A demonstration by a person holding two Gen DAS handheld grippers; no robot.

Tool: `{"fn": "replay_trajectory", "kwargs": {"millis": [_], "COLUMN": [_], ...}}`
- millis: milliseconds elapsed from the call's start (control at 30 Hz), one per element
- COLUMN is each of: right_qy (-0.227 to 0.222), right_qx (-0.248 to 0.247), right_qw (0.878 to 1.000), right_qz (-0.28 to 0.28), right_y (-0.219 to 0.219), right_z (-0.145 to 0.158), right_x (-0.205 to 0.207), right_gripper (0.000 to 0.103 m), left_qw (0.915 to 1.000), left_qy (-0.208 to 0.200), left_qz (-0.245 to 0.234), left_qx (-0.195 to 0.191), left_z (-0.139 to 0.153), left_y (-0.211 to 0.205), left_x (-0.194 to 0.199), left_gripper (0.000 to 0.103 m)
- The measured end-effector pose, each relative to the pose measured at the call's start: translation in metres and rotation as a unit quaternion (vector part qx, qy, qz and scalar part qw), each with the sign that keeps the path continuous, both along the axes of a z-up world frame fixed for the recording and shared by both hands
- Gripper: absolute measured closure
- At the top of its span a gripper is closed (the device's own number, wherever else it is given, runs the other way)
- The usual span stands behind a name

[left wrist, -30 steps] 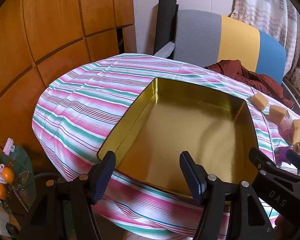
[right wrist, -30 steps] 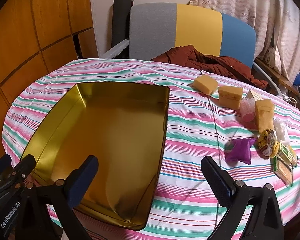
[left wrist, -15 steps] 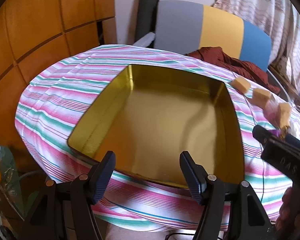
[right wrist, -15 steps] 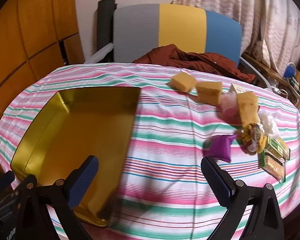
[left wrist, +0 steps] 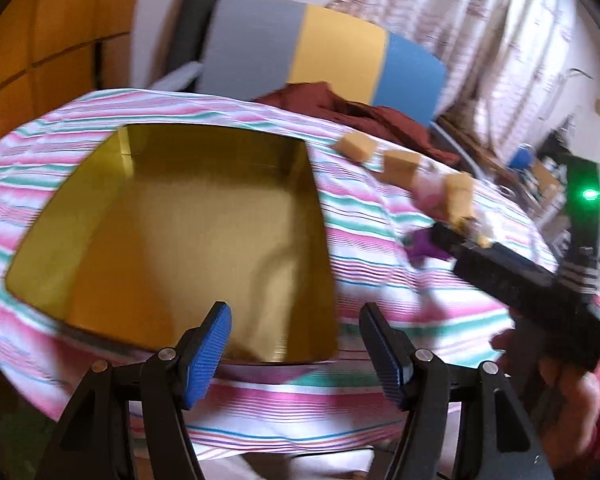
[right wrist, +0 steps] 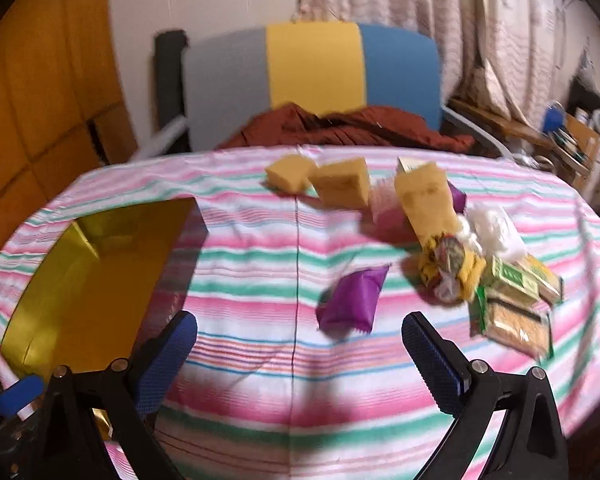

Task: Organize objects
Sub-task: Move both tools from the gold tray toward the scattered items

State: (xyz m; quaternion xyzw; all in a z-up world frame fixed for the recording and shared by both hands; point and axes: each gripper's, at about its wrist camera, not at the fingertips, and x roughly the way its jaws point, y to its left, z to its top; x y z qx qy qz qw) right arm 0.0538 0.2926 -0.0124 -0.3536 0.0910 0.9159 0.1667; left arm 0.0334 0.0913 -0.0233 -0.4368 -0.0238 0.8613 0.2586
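An empty gold tin tray [left wrist: 100, 208] [right wrist: 44, 280] lies on the left of the striped tablecloth. My left gripper [left wrist: 296, 344] hangs open over the tray's near right corner, nothing between its blue pads. My right gripper [right wrist: 300, 360] is open above the cloth, just short of a purple packet [right wrist: 352, 300]. Beyond the packet lie three yellow sponges [right wrist: 340, 188], a pink item [right wrist: 384, 204], a yellow wrapped bundle [right wrist: 448, 264], white plastic [right wrist: 496, 228] and green snack packets [right wrist: 512, 300]. The left wrist view shows the right gripper's black body [left wrist: 520, 276] over the pile.
A chair [right wrist: 312, 76] with grey, yellow and blue back stands behind the table, a dark red cloth [right wrist: 348, 128] draped on it. Wooden panels [right wrist: 40, 80] are at left, curtains [right wrist: 460, 20] and cluttered shelves [right wrist: 572, 132] at right. A hand [left wrist: 560, 392] grips the right tool.
Both views have swung right. The tray has slid to the left of each picture, and the pile of small objects has come closer and more central in the right wrist view. Both grippers stay open.
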Motion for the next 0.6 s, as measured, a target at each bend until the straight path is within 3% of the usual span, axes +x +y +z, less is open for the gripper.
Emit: {"fn": "replay_trajectory", "kwargs": {"millis": [133,333,500,600], "right_qy": [-0.027,-0.021,-0.02,-0.038], "right_qx": [-0.021,0.013,0.032,0.035], "right_qw": [0.999,0.998,0.996,0.996], "right_qz": [0.024,-0.055,-0.08,-0.074], "right_y": [0.027,0.081,0.142,0.175], "right_z": [-0.012,-0.014,-0.02,-0.031], "right_x": [0.003,0.033,0.054,0.06], "right_gripper": [0.0,0.0,0.0,0.0], "left_qw": [0.9993,0.9965,0.9932,0.9912], "left_qy": [-0.003,0.004,-0.026,-0.034], "left_qz": [-0.036,-0.082,-0.113,-0.128], "left_qx": [-0.01,-0.018,0.013,0.009], "left_z": [-0.001,0.001,-0.006,-0.012], "left_y": [0.023,0.058,0.083,0.102], "left_x": [0.005,0.007,0.001,-0.004], "left_gripper": [0.035,0.035,0.035,0.035]}}
